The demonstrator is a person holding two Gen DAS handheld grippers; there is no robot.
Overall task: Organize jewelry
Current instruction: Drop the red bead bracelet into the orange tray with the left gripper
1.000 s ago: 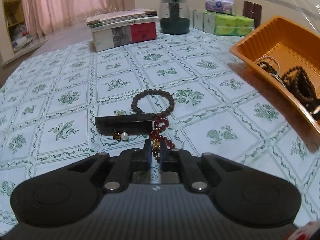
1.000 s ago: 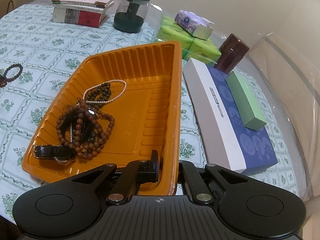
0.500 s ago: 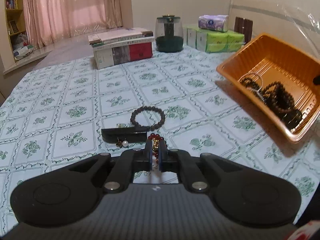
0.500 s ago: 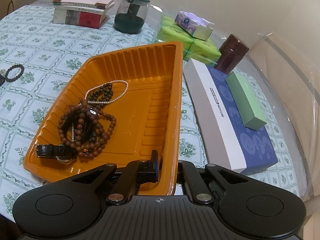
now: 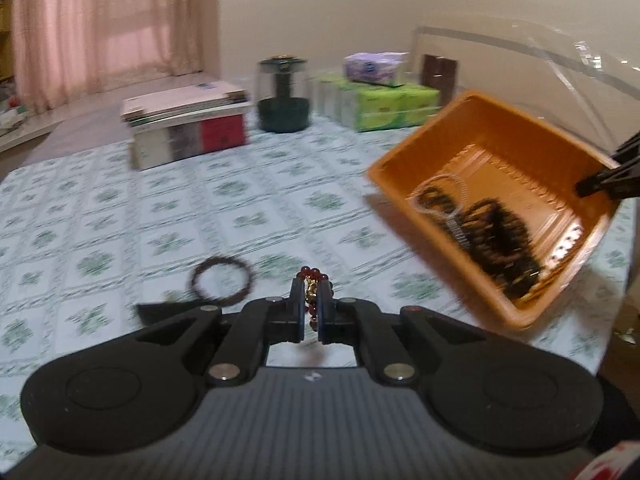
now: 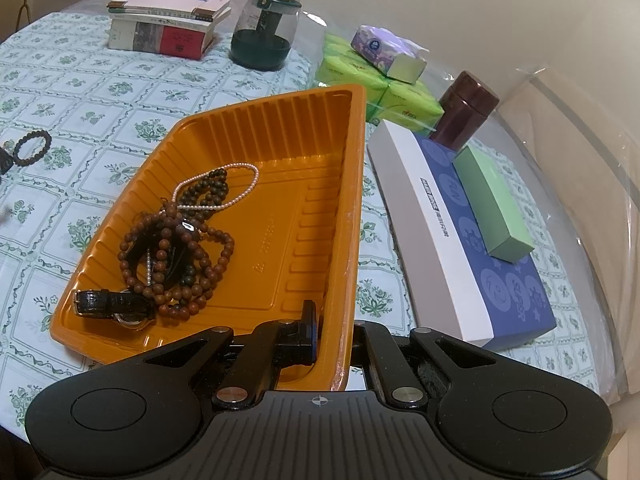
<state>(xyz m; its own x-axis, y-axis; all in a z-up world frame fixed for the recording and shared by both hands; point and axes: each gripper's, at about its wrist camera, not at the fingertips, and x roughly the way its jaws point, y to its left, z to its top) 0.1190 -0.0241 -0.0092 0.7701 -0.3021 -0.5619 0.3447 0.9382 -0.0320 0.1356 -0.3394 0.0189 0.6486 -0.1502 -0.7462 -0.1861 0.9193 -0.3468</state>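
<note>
Since the earlier frame the left gripper [image 5: 311, 300] has risen clear of the desk [image 5: 120, 216], jaws clenched on the red bead bracelet [image 5: 313, 280], now lifted and facing the orange tray [image 5: 404, 160]; judged, transfer is under way. Left view, blurred: a dark bead bracelet [image 5: 222, 283] and a flat black piece remain on the glossy floral-print cloth. Right view: the right gripper [image 6: 332, 330] grasps the tray's thin ribbed plastic side wall, one finger inside, one outside, tilting it as before. Within lie round brown wooden bead strands [image 6: 176, 252], a fine pearl strand [image 6: 224, 188] and a black-strapped watch [image 6: 116, 306], heaped toward the lower corner.
</note>
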